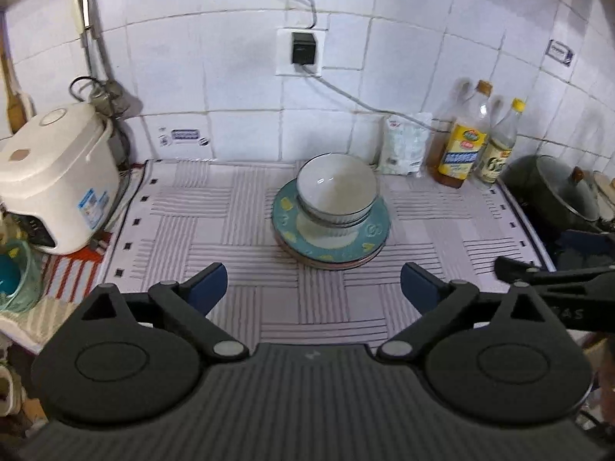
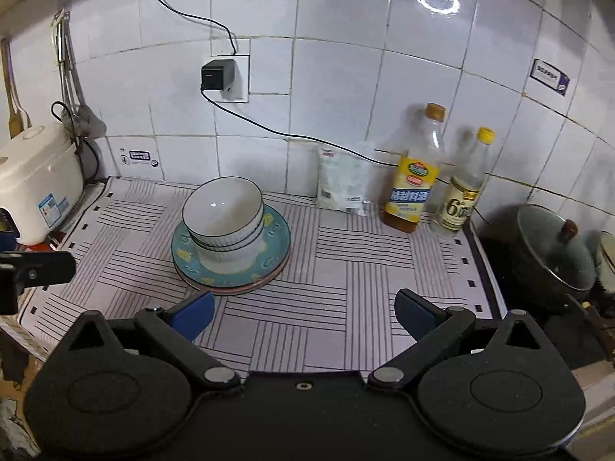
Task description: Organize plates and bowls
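Both grippers, left gripper and right gripper, hang released and empty before stacked bowls on plates; fragile, slippery ceramic, best gripped at rims.

Bowls were nested on plates, stacked mid-mat on the surface. Rice cooker was set at left edge. Bag & 2 bottles were lined vs. wall behind, to the right; lidded pot was placed far right, off the mat.
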